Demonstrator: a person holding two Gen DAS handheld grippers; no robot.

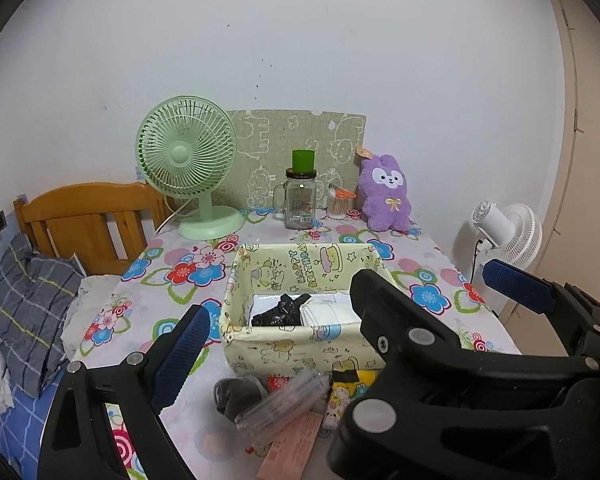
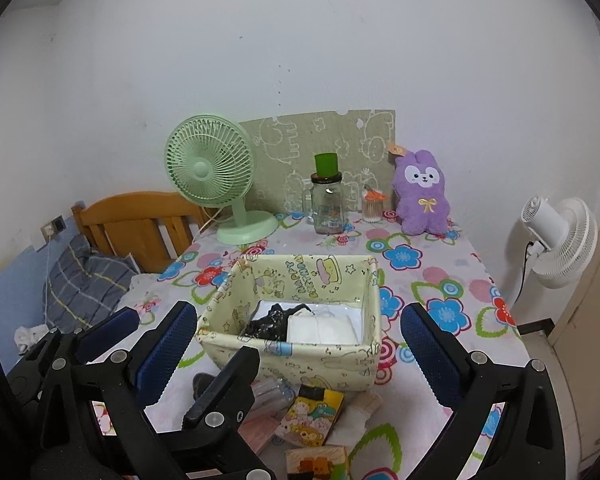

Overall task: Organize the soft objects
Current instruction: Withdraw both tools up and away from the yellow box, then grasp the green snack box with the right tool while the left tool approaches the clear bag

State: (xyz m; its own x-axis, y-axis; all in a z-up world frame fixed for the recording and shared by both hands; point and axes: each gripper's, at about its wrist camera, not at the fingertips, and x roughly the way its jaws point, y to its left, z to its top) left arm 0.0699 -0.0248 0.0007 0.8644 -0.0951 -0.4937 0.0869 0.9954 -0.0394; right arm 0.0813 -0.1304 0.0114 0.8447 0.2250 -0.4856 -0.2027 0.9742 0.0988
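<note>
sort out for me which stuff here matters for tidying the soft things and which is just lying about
Job:
fabric bin
black cloth in it
white folded cloth in it
grey sock in front of the bin
purple plush

Lying about:
green fan
glass jar
white fan

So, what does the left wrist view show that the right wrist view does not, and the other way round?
Only the left wrist view shows the dark grey rolled sock whole, beside the clear plastic tube, and the flat pink packet.

Only the right wrist view shows the small brown-printed box at the near table edge and the white folded item.

Both share the yellow cartoon-print fabric basket holding a black cloth and white folded pads, the green desk fan, the purple plush rabbit and the glass jar mug. Both pairs of jaws stand open.
</note>
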